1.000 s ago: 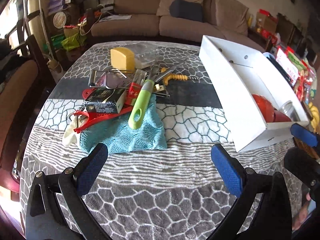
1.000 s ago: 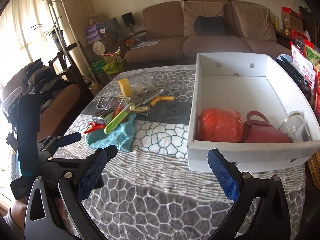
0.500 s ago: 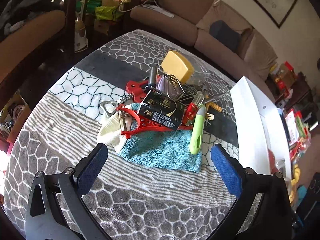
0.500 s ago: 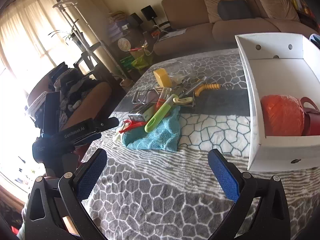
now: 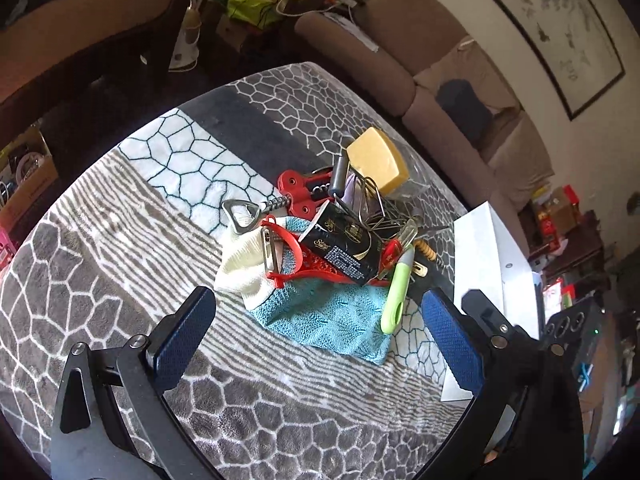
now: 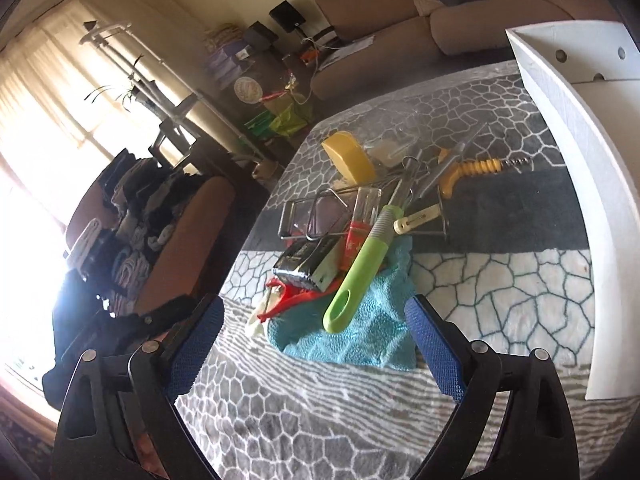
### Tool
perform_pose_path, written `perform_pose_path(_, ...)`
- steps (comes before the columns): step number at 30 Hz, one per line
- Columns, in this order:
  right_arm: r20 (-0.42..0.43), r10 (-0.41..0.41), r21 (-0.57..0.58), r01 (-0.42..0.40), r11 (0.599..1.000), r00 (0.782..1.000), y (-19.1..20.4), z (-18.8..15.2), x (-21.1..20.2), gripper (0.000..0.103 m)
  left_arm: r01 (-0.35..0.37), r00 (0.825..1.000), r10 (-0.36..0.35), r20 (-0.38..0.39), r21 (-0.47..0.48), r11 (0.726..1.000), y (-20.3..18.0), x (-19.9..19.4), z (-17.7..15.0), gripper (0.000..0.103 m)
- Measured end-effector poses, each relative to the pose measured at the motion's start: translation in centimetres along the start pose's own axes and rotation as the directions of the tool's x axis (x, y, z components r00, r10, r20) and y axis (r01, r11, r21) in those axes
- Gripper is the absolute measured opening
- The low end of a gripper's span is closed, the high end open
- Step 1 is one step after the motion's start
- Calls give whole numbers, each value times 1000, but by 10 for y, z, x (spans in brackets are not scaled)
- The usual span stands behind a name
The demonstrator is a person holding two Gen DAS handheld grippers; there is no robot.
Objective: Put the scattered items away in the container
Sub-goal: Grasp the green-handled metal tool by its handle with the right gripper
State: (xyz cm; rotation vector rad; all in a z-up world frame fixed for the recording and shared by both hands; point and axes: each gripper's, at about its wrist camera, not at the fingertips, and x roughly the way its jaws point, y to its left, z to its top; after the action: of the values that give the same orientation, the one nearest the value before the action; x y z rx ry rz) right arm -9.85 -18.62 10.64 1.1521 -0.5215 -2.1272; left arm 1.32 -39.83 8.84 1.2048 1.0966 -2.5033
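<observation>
Both grippers hang above the patterned blanket (image 5: 120, 248) with jaws spread wide and nothing between the blue pads. The left gripper (image 5: 320, 336) faces a heap of clutter from the near side; the right gripper (image 6: 316, 344) faces the same heap from another angle, and its black body shows at the right edge of the left view. The heap sits mid-table on a teal cloth (image 5: 340, 316), with a cream cloth (image 5: 244, 260) tucked beside it. A green-handled tool (image 6: 360, 272) lies across the teal cloth, its looped end toward the right gripper. A black box (image 5: 344, 248) leans on a red peeler (image 5: 288, 252), whose blade end rests on the cream cloth. Behind them lie a bottle opener (image 5: 240, 218) with a corkscrew, a red corkscrew (image 5: 300, 196), a tangle of wire racks (image 6: 332, 212), and a yellow block (image 5: 378, 164) at the far edge of the heap. A yellow-handled corkscrew (image 6: 476, 170) lies on the dark stripe between the heap and the box. The white box (image 6: 576, 184) stands to the right of the heap, apart from it, its near wall tall; its inside is mostly out of sight in both views. A brown sofa (image 5: 400, 64) stands beyond the table.
</observation>
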Motion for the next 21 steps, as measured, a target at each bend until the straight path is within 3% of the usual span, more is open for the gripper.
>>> perform_pose_path(4, -44, -89, -7, 89, 996, 995, -5, 18, 38, 75, 10, 1000, -9, -7, 18, 1000, -5, 2, 1, 103)
perform_pose_path(11, -121, -150, -35, 147, 989, 981, -11, 21, 78, 73, 31, 999, -31, -27, -2, 1000, -2, 6, 1, 103)
perform_pose_path(12, -126, -163, -45, 158, 986, 979, -10, 20, 80, 68, 31, 999, -31, -31, 0, 1000, -2, 7, 0, 103)
perform_pose_path(13, -130, -174, -57, 168, 984, 976, -10, 20, 82, 52, 35, 999, -35, -35, 1, 999, -3, 7, -1, 103)
perform_pose_path(15, -144, -202, -74, 193, 978, 969, -11, 18, 85, 33, 41, 998, -41, -42, 5, 999, -5, 9, -2, 103)
perform_pose_path(19, -158, -185, -32, 183, 983, 970, -21, 13, 79, 20, 50, 996, -48, -72, 21, 999, -11, 15, -6, 103)
perform_pose_path(21, -157, -174, -41, 170, 985, 972, -21, 9, 69, 19, 51, 995, -47, -92, 41, 998, -16, 20, -9, 103)
